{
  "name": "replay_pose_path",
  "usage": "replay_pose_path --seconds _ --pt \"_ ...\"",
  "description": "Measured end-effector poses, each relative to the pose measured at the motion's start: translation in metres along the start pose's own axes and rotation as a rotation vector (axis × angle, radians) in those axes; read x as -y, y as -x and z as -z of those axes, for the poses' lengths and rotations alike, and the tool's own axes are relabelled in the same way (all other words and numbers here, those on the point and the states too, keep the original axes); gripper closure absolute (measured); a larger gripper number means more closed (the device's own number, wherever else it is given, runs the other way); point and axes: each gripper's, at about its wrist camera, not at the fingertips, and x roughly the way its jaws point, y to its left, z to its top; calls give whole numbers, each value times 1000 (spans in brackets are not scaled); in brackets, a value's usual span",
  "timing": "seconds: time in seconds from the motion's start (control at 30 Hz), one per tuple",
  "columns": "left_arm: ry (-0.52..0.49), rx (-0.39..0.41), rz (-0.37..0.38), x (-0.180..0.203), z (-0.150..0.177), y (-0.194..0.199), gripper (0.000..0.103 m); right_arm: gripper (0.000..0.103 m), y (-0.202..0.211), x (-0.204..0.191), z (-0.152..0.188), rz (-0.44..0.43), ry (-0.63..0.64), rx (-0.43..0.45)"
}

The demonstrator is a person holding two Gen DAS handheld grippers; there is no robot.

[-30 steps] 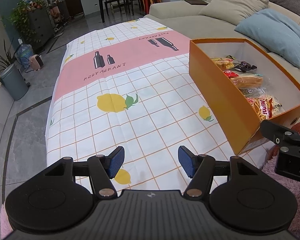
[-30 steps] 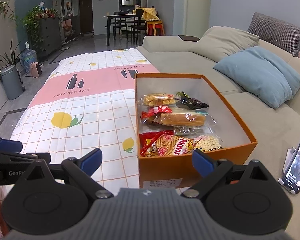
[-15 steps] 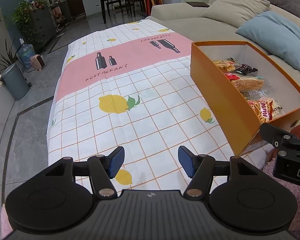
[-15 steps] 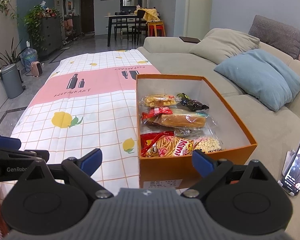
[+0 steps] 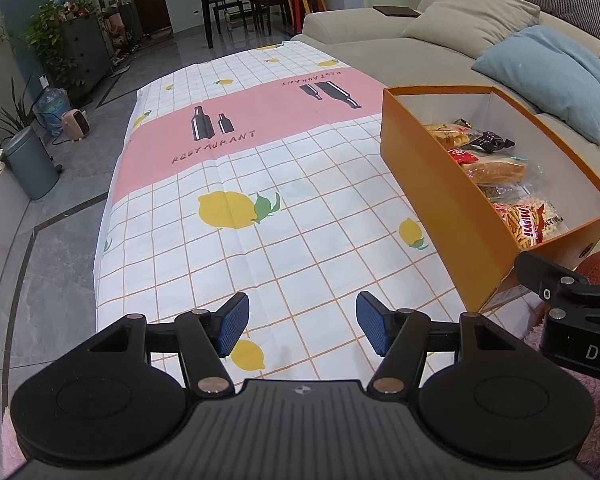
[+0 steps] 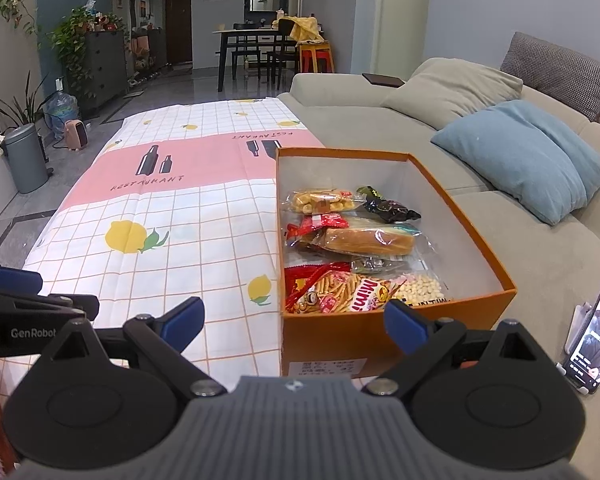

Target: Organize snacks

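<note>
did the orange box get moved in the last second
No. The orange box sits on the same squares of the tablecloth, its near left corner still just right of the small lemon print; only the cameras drifted slightly.

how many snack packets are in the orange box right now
7 visible: puffed yellow snack bag and dark wrapped candy at the far end; red wrapper, bread loaf and clear packet mid-box; Mimi sticks and white puffs nearest. Others may lie beneath.
</note>
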Motion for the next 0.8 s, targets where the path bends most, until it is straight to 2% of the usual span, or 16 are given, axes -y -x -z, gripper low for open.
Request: replay_pose_path --seconds 0.8 --pt "2 42 23 4 -2 10 30 9 0 -1 1 -1 2 -1"
